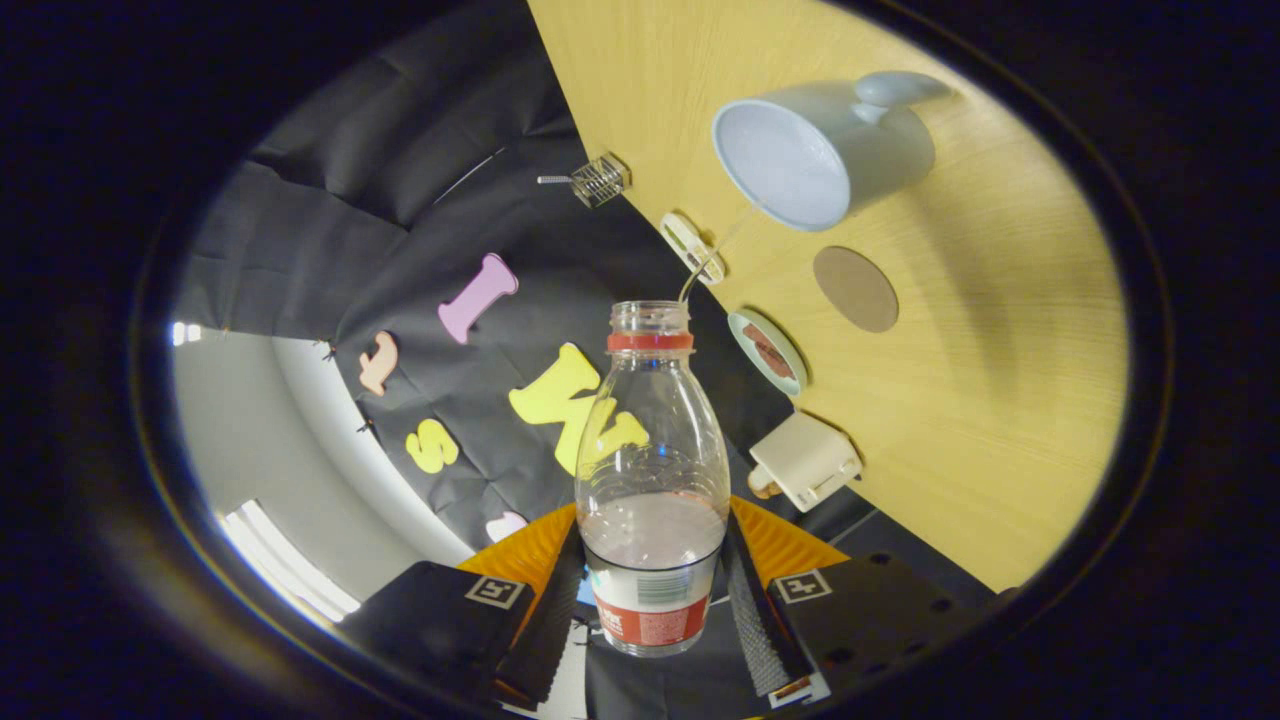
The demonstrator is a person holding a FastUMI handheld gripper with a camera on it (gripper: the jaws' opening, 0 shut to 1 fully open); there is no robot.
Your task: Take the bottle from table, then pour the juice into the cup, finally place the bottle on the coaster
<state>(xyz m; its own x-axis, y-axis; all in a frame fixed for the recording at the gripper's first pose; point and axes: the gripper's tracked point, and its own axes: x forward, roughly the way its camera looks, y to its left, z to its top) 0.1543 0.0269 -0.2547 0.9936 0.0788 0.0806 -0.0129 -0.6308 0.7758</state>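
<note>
Pouring step in hand, by the look of it. Jaws (652, 600) clenched on the lower body of the bottle (652, 470), one finger pressing each side. Bottle uncapped, tipped over sideways relative to the tabletop (980, 420), mouth pointing towards the cup (815, 150) but well short of its rim. A thin stream arcing from the mouth (650, 315) into the cup's opening. Some liquid left low in the bottle. Round brown coaster (855, 288) lying bare just beside the cup.

Next move, in judgement: hold the tilt until the bottle drains, right it, then carry it over and set it upright on the coaster.

Hard to make out: the liquid level inside the cup; bottle base hidden between the jaws; small items along the tabletop edge unidentifiable.
</note>
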